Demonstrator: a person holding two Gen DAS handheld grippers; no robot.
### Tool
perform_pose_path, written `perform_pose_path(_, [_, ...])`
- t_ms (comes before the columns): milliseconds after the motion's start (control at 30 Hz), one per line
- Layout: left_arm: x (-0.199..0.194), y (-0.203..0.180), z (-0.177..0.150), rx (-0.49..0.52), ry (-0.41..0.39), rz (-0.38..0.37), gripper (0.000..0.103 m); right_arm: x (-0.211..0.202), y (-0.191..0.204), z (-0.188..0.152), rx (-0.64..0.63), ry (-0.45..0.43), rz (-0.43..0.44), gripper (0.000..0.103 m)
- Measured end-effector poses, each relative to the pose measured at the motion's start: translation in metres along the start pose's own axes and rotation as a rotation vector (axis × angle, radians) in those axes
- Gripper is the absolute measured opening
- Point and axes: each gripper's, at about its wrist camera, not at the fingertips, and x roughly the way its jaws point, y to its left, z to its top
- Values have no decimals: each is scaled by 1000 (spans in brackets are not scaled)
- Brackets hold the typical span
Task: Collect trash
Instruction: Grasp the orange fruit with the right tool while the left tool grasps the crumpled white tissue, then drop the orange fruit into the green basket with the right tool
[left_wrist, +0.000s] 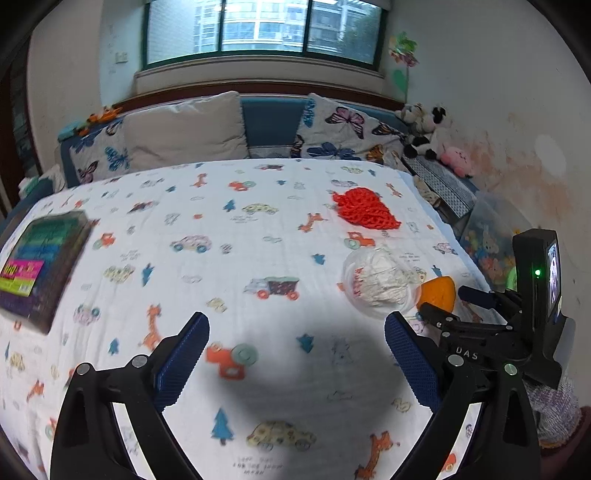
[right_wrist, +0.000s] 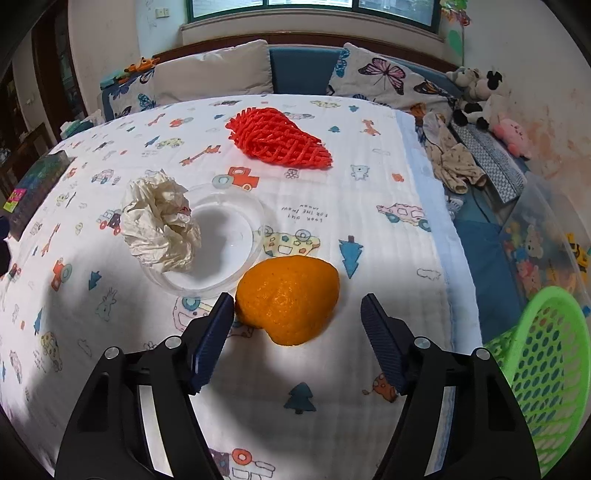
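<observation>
An orange peel (right_wrist: 288, 299) lies on the printed bedsheet, between my right gripper's (right_wrist: 297, 306) open fingers; the left fingertip is close beside it. A crumpled white paper (right_wrist: 160, 221) sits on the rim of a clear plastic lid (right_wrist: 221, 236) just behind and left. A red foam fruit net (right_wrist: 277, 138) lies farther back. In the left wrist view the paper (left_wrist: 380, 278), peel (left_wrist: 437, 291) and net (left_wrist: 365, 208) are ahead right. My left gripper (left_wrist: 297, 328) is open and empty above the sheet.
A green perforated basket (right_wrist: 543, 369) is at the bed's right edge. A dark book (left_wrist: 40, 262) lies at the left of the bed. Pillows (left_wrist: 188, 129), plush toys (right_wrist: 480, 96) and a clear toy box (right_wrist: 543, 236) line the back and right side.
</observation>
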Motion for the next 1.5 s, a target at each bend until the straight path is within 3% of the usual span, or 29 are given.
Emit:
perform_pose_path(133, [13,-13,8,36,3,-28,88,-2,-1,0,4,-3,20,58])
perform_pose_path(300, [35,-26,17,62,23,-80,80,-5,-4,-3,19,-11,34,51])
perform_pose_path(433, [57,-32,24,50,61,-128,75,-9,-11,-8,44,-13,48,49])
perform_pose_path(633, [79,-42,26,81,88,-141,71,-19,-22,-14,66,-26,50,49])
perform_pose_path(867, [87,-46,27,70,96,-184,60,-36,-32,-24,99,-42,60,49])
perform_pose_path(1067, [85,-49,28,82,87,-225,43,-49,-37,-32,116,-56,62,49])
perform_pose_path(1267, [75,-52,26,91,66,-213,38,-64,-42,-38,134,-78,62,48])
perform_pose_path(1500, [38,-59,27,111,8,-222,38,-90,-52,-51,153,-110,42,48])
